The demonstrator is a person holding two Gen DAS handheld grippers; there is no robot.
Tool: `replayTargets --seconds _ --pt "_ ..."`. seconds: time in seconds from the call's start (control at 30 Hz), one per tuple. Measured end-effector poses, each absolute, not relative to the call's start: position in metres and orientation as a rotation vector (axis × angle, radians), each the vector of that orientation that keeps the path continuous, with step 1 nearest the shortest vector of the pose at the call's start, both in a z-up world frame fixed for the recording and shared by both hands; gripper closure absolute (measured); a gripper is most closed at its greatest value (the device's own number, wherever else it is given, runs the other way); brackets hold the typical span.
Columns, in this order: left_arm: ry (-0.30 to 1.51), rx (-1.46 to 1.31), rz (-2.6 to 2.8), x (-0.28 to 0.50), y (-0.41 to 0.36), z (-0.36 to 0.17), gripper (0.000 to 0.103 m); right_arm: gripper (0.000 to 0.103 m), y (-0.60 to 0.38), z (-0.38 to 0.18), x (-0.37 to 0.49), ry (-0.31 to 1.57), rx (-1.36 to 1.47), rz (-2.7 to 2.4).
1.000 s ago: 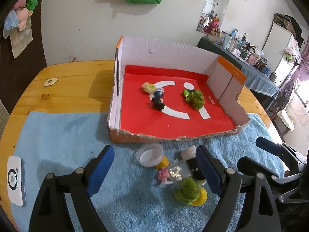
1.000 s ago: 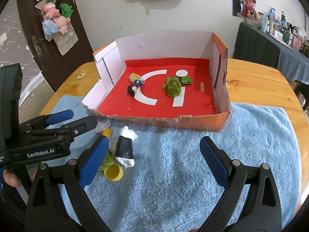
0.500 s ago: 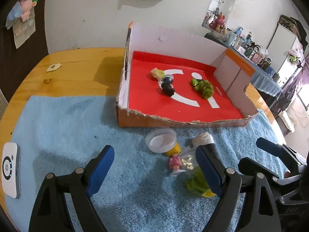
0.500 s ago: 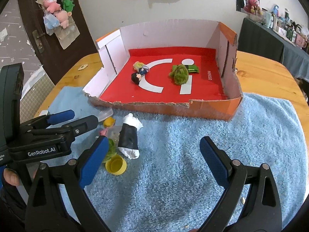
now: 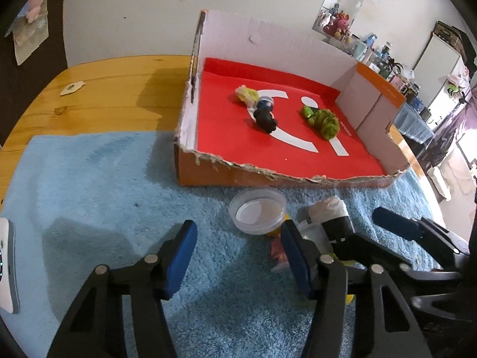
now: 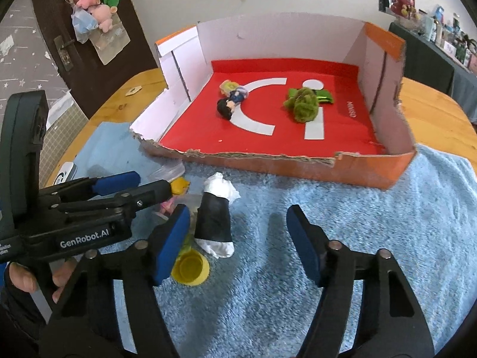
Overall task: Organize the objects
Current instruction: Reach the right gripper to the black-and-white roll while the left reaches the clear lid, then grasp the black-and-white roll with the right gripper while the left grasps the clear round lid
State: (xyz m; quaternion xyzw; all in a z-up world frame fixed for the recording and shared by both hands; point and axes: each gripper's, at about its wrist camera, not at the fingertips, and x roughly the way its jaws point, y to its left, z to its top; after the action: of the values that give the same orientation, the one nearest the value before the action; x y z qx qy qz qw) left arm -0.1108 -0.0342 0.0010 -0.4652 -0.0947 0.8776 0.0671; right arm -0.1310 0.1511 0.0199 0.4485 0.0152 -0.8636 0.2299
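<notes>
A red-floored cardboard box holds a small doll and a green fuzzy toy. On the blue towel in front lie a clear plastic cup, a black-and-white roll, a yellow cap and a small pink figure. My left gripper is open and empty, just left of this pile. My right gripper is open and empty, its left finger beside the roll.
The blue towel covers the near part of a round wooden table. A white device lies at the towel's left edge. A dark door with hung toys stands behind on the left.
Both grippers have moved forward and lower toward the pile on the towel. The left view has shifted left, so the pile now sits by its right finger.
</notes>
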Motion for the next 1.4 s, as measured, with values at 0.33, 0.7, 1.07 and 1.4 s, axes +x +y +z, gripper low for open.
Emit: replayTargets --seconds 0.33,0.7,1.07,1.4 --pt "-0.316 -1.388 2.632 -0.117 -0.04 0.001 0.047 0.053 0.151 0.007 -0.143 0.031 1.291 -2.362" --pt "-0.283 -1.402 2.645 -0.127 -0.04 -0.003 0.057 0.061 0.144 0.001 -0.149 0.035 1.296 -2.342" --pt "-0.292 -1.39 2.643 -0.129 -0.035 -0.001 0.056 0.061 0.138 0.0 -0.146 0.037 1.294 -2.332" --pt "-0.309 -1.37 2.625 -0.13 -0.029 0.001 0.046 0.061 0.136 0.0 -0.145 0.044 1.293 -2.33"
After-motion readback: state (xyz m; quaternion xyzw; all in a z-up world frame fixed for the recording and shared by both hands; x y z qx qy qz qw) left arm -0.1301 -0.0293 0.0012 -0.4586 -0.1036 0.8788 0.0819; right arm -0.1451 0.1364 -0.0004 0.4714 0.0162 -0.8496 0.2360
